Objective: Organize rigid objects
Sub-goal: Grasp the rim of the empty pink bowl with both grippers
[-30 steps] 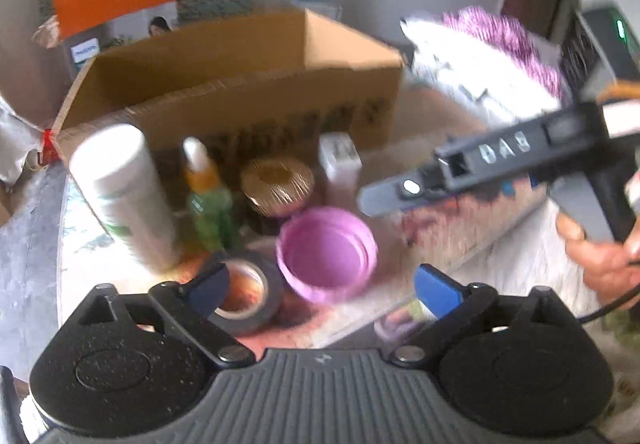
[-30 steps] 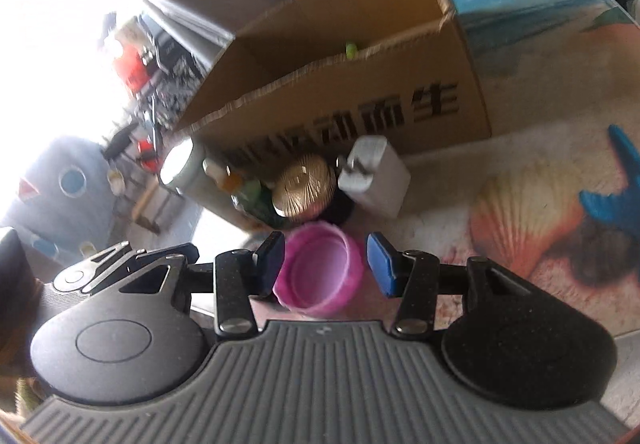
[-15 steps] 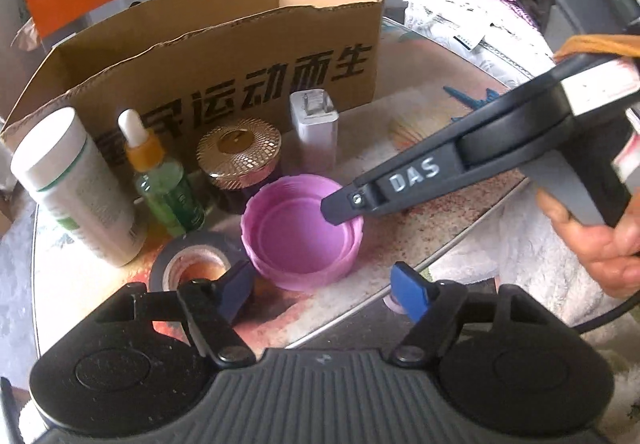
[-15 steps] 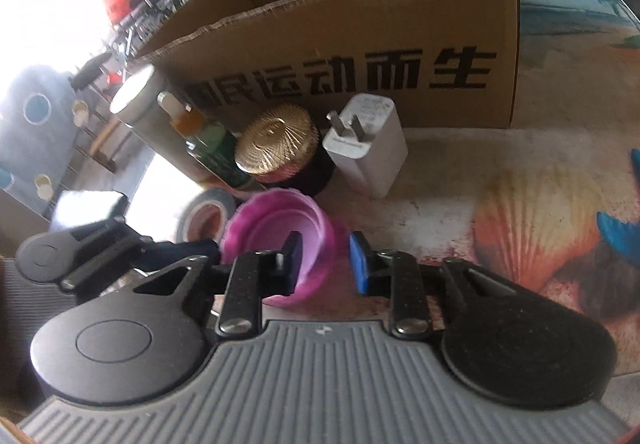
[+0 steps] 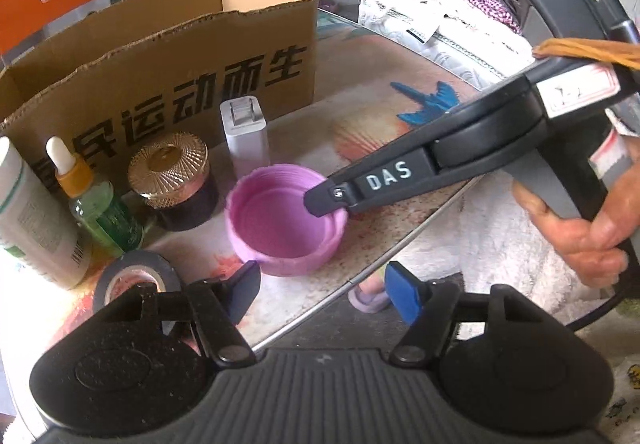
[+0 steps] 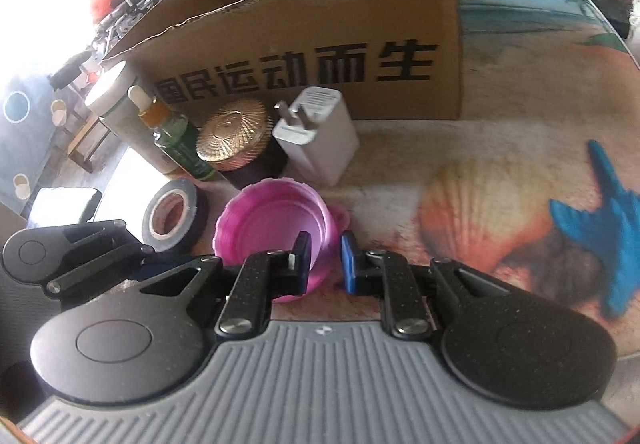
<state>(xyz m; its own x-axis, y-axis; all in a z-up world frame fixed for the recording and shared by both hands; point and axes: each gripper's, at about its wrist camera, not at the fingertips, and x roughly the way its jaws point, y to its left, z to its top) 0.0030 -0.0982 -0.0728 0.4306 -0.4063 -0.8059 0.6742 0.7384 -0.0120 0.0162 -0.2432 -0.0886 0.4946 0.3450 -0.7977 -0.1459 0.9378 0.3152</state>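
A pink plastic lid (image 5: 285,222) (image 6: 268,222) lies open side up on the table in front of a cardboard box (image 5: 160,72) (image 6: 320,40). My right gripper (image 6: 325,258) straddles the lid's near wall, one finger inside and one outside, with a small gap still visible; it reaches in from the right in the left wrist view (image 5: 320,200). My left gripper (image 5: 322,290) is open and empty just short of the lid. Behind the lid stand a white charger (image 5: 245,132) (image 6: 316,136), a gold-lidded jar (image 5: 172,176) (image 6: 236,142), a green dropper bottle (image 5: 96,204) (image 6: 176,142) and a white bottle (image 5: 28,220) (image 6: 120,108).
A roll of black tape (image 5: 134,276) (image 6: 172,216) lies left of the lid. The glass table edge (image 5: 360,276) runs close under my left gripper. Folded cloths (image 5: 440,16) are piled at the far right. An orange carton (image 5: 52,4) stands behind the box.
My right gripper came down onto the lid and narrowed its fingers around the near wall. My left gripper shifted slightly; the lid has stayed in place.
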